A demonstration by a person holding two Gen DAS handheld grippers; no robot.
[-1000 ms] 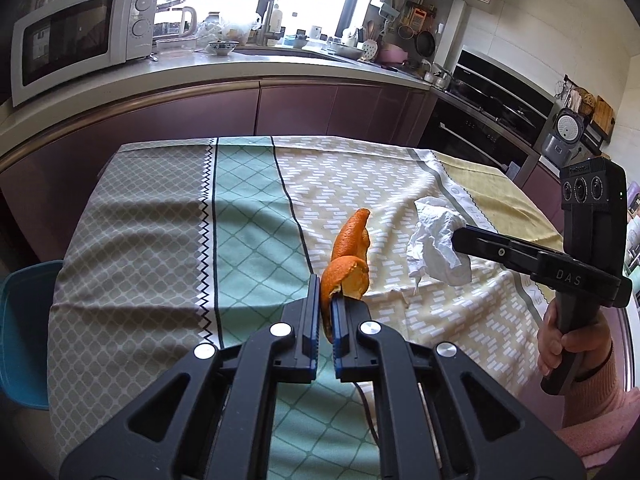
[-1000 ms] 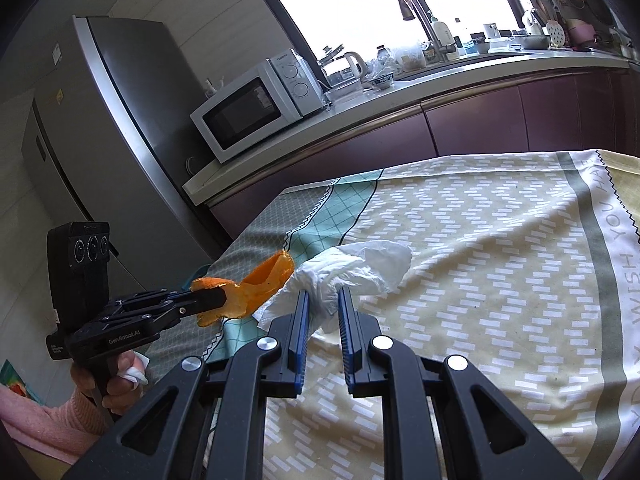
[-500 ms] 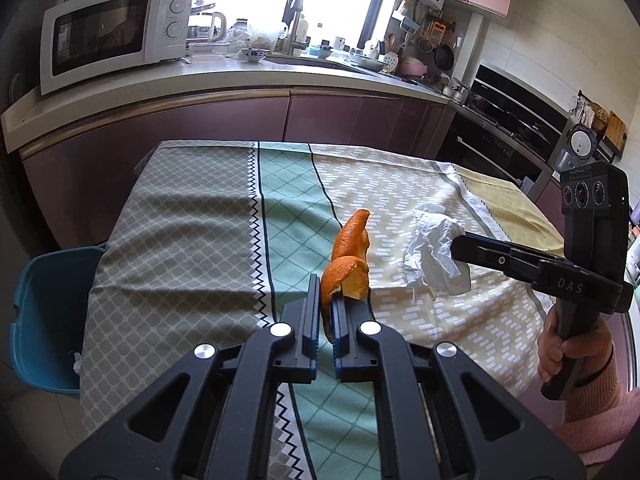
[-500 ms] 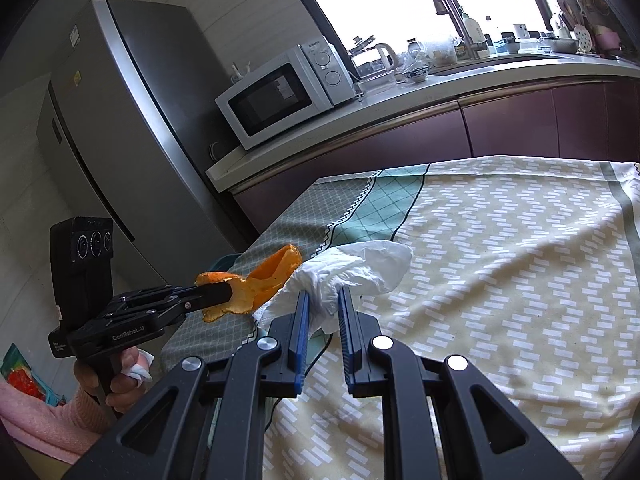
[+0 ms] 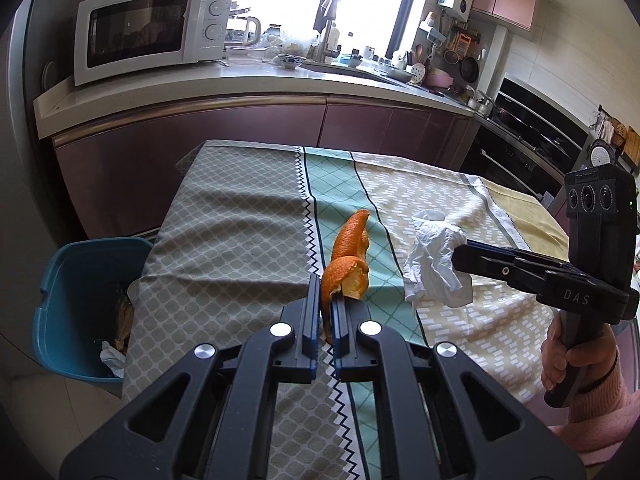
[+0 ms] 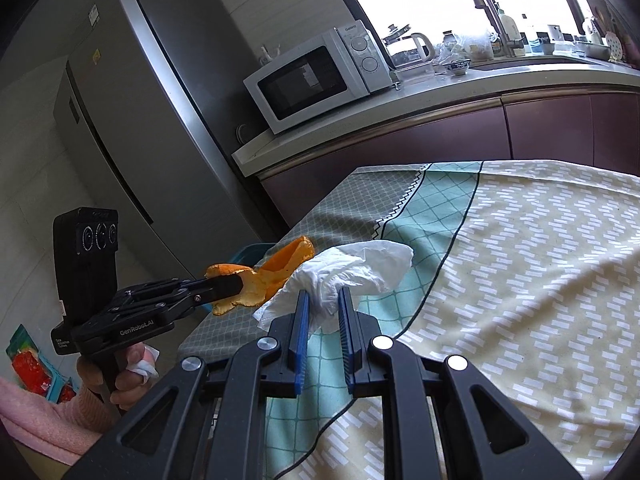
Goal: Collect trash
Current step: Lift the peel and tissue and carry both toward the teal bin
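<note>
My left gripper (image 5: 327,300) is shut on a curled orange peel (image 5: 349,258), which sticks up above the table's patterned cloth (image 5: 224,248). To its right, my right gripper (image 5: 460,254) is shut on a crumpled white tissue (image 5: 430,264). The right wrist view has the tissue (image 6: 360,268) pinched between the blue pads of the right gripper (image 6: 323,300), and the peel (image 6: 272,276) held in the left gripper (image 6: 236,284) just left of it. Both loads hang in the air above the table. A teal bin (image 5: 80,304) stands on the floor off the table's left edge, with scraps inside.
A kitchen counter (image 5: 240,80) with a white microwave (image 5: 148,30) and a sink runs behind the table. A tall steel fridge (image 6: 132,128) stands at the left. An oven (image 5: 532,136) sits at the right. A person's hands in pink sleeves (image 5: 592,396) grip both handles.
Both grippers have carried the peel and the tissue leftward across the table; the teal bin has come further into the left wrist view. Both grips are unchanged.
</note>
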